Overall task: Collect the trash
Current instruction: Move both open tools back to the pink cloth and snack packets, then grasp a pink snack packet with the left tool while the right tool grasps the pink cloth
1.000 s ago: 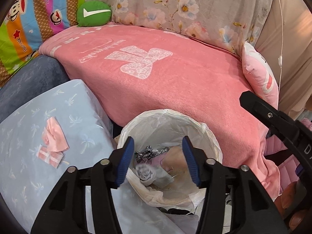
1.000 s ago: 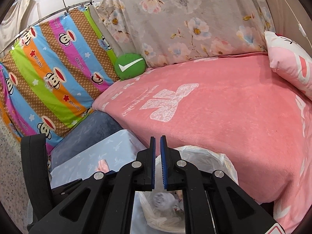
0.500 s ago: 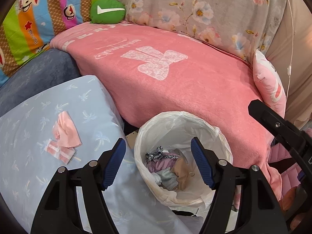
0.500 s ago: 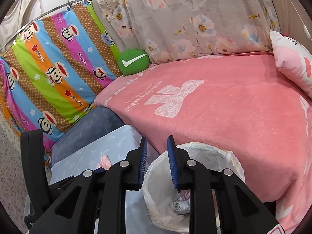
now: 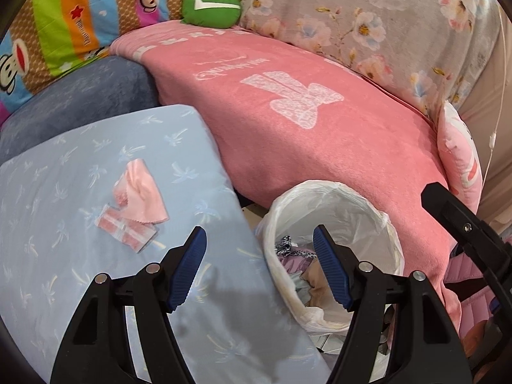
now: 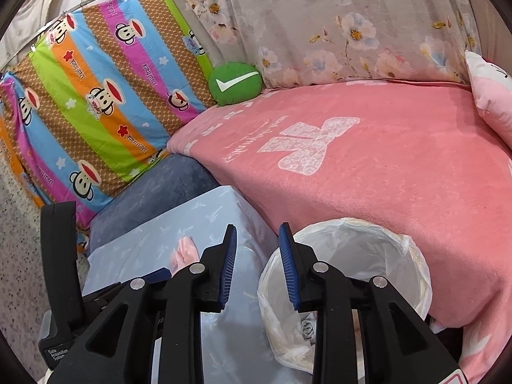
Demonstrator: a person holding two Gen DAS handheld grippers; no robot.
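Observation:
A round bin lined with a white bag (image 5: 336, 198) (image 6: 352, 240) stands between the light blue cushion and the pink blanket, with several crumpled scraps inside. A pink wrapper and a pink-white sachet (image 5: 134, 211) lie on the light blue cushion (image 5: 80, 256); the right wrist view shows only a pink corner of the wrapper (image 6: 184, 251). My left gripper (image 5: 259, 241) is open and holds nothing, over the bin's left rim and the cushion edge. My right gripper (image 6: 257, 236) has its jaws opening with nothing between them, just left of the bin.
A pink blanket (image 5: 304, 112) covers the sofa seat behind the bin. A green round pillow (image 5: 211, 6), a striped monkey-print cushion (image 6: 96, 96), a floral cushion (image 6: 352, 25) and a pink-white pillow (image 5: 460, 153) line the back. A dark blue cushion (image 5: 80, 96) lies beyond the light blue one.
Both grippers slid left, off the bin and toward the light blue cushion. The right jaws went from shut to apart; the left jaws widened. The pink wrapper now lies nearer the left gripper.

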